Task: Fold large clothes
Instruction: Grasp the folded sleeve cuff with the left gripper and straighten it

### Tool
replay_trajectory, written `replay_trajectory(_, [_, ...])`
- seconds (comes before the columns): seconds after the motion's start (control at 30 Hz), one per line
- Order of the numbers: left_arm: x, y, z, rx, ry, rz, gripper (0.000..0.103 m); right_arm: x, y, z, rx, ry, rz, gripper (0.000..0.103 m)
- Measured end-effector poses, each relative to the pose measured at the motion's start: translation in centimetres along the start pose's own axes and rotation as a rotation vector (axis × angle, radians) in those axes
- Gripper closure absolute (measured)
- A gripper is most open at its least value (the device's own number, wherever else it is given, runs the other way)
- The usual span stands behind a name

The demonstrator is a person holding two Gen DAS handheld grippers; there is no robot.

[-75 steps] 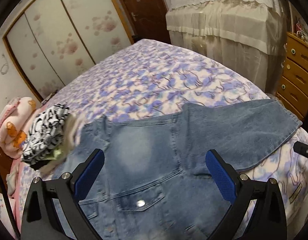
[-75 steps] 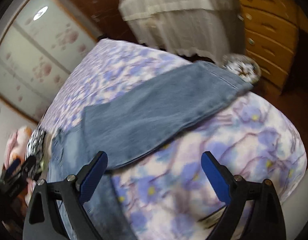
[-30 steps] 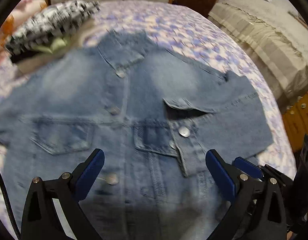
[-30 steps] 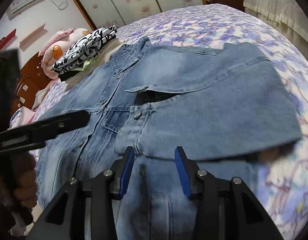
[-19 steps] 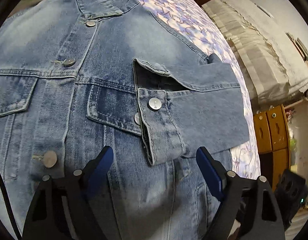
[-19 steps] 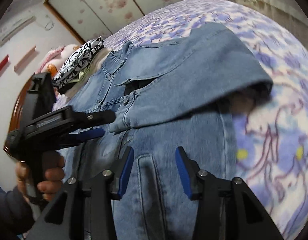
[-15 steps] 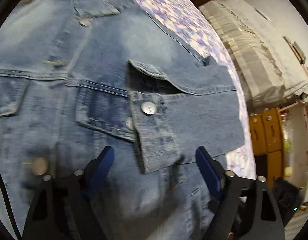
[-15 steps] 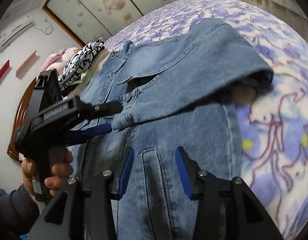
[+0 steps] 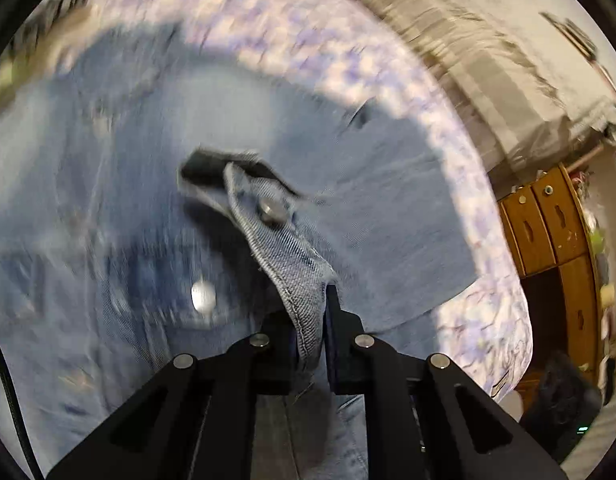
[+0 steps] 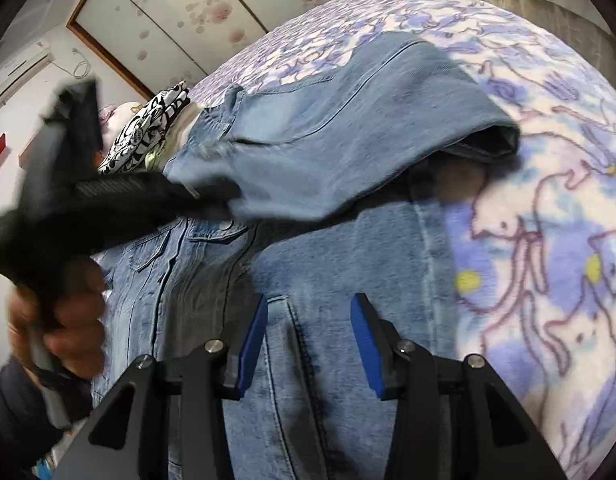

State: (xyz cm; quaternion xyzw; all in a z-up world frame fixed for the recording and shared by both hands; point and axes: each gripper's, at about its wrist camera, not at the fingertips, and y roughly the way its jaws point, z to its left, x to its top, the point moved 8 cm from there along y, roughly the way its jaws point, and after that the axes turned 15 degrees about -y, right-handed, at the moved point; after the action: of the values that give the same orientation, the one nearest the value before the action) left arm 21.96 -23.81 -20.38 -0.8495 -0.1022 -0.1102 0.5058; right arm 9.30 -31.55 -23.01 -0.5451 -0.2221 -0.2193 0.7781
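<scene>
1. Since half a second ago, the left hand-held gripper (image 9: 312,332) has gone from wide open above the sleeve to clamped on the buttoned cuff (image 9: 286,248) of the light-blue denim jacket (image 10: 308,288), with the cuff band now rising out from between its black fingers.
2. That grip sits at the cuff's end, likely so the whole folded sleeve (image 10: 347,132) can be drawn or straightened across the chest in one pull.
3. In the right wrist view the same left tool (image 10: 108,200) reaches in from the left side, gripped by a bare hand (image 10: 64,332), its tip meeting the cuff.
4. The right hand-held gripper (image 10: 308,344) hovers over the jacket's lower front panel with its blue pads (image 10: 363,340) moderately apart and nothing between them, seemingly ready to pin or lift the hem.
5. The jacket lies front-up and buttoned on the purple-and-white floral bedspread (image 10: 547,200), its side nearest the bed's right edge.
6. A black-and-white patterned garment (image 10: 148,132) lies beyond the collar, toward the head of the bed.
7. Wooden drawers (image 9: 547,220) stand past the bed's edge.
</scene>
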Motion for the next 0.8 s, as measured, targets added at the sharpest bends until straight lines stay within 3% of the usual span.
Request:
replay_trajectory(0.2, [5.4,-8.6,-4.0,0.029,0.180,-0.262,0.095,0.3,-1.2,-0.3,-0.048,-0.018,-0.016,0.059])
replay_trajectory(0.3, [7.9,-12.4,-3.3,0.081,0.225,-0.389,0.095,0.5,-1.3,0.0,-0.066,-0.040,-0.017,0.059])
replay_trajectory(0.4, [9.8,-13.8,1.0,0.178,0.194,-0.446,0.094,0.6,-1.0,0.6,-0.079,-0.070,-0.007,0.059])
replay_trajectory(0.47, [10.6,-13.3,4.8,0.246,0.150,-0.445,0.092,0.5,-0.7,1.0,-0.087,-0.088,0.003,0.059])
replay_trajectory(0.53, [10.3,-11.5,9.9,0.331,0.105,-0.387,0.088,0.4,-0.8,1.0,-0.091,-0.106,0.014,0.059])
replay_trajectory(0.6, [9.6,-9.4,13.5,0.357,0.061,-0.295,0.068,0.4,-0.5,1.0,-0.101,-0.124,0.032,0.059])
replay_trajectory(0.67, [8.4,-7.3,17.5,0.336,-0.016,-0.168,0.055,0.6,-0.2,1.1,-0.105,-0.137,0.045,0.059])
replay_trajectory(0.8, [8.4,-6.8,21.0,0.205,-0.156,-0.111,0.048,1.9,0.3,1.1,-0.122,-0.171,0.059,0.059])
